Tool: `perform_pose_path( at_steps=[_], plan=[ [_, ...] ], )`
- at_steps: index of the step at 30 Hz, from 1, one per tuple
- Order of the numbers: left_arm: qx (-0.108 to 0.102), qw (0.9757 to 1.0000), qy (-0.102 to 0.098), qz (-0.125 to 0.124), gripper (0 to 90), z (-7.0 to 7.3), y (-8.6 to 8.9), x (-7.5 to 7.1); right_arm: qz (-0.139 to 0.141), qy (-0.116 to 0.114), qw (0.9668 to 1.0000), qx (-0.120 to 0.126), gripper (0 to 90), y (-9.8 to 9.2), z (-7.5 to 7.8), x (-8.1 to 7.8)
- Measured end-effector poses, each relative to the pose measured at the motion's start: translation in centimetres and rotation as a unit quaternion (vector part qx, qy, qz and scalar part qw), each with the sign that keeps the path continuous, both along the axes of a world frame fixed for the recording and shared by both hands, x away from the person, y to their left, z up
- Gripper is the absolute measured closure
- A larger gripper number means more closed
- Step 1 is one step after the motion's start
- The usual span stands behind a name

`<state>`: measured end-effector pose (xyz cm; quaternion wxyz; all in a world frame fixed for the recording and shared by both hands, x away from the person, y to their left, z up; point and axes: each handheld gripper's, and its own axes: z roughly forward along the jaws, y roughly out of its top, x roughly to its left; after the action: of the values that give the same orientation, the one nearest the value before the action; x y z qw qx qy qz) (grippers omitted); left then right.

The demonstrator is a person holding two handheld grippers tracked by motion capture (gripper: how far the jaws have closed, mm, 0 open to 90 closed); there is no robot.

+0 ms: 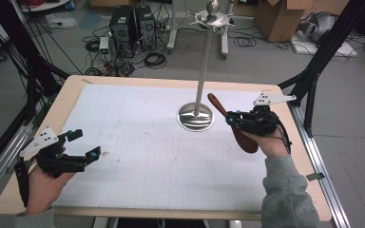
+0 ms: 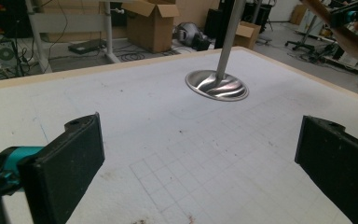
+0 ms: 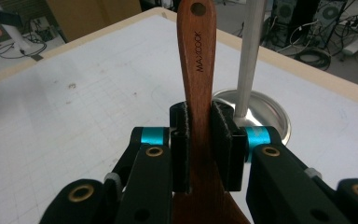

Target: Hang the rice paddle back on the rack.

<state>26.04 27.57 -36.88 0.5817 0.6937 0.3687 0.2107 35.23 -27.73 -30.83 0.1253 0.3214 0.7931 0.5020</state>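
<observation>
The right gripper (image 3: 198, 126) clamps its pads on the handle of a wooden spatula (image 3: 196, 56), the handle's holed end pointing toward 12 o'clock in the right gripper view. In the high view the spatula (image 1: 230, 123) hangs above the table (image 1: 66, 99), its broad end toward 5 o'clock by the hand, its handle tip toward 11 o'clock near the stand (image 1: 197, 116). The stand's dished base holds nothing but its upright pole. The left gripper (image 1: 85, 145) rests at 8 o'clock on the mat (image 1: 147, 156), its jaws spread wide and empty.
</observation>
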Motion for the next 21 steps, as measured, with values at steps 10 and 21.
perform_pose_path(
  at_steps=[10,21],
  plan=[
    [-0.015,0.9999,0.004,0.006,1.7,-0.3,0.4,0.2,0.004,-0.015,0.9999,0.004,78.1,-0.2,2.1,1.0],
    [-0.012,0.9999,0.004,0.005,1.7,-0.1,0.5,-0.1,-0.002,-0.025,0.9997,0.007,78.1,-1.1,3.5,1.6]
  ],
)
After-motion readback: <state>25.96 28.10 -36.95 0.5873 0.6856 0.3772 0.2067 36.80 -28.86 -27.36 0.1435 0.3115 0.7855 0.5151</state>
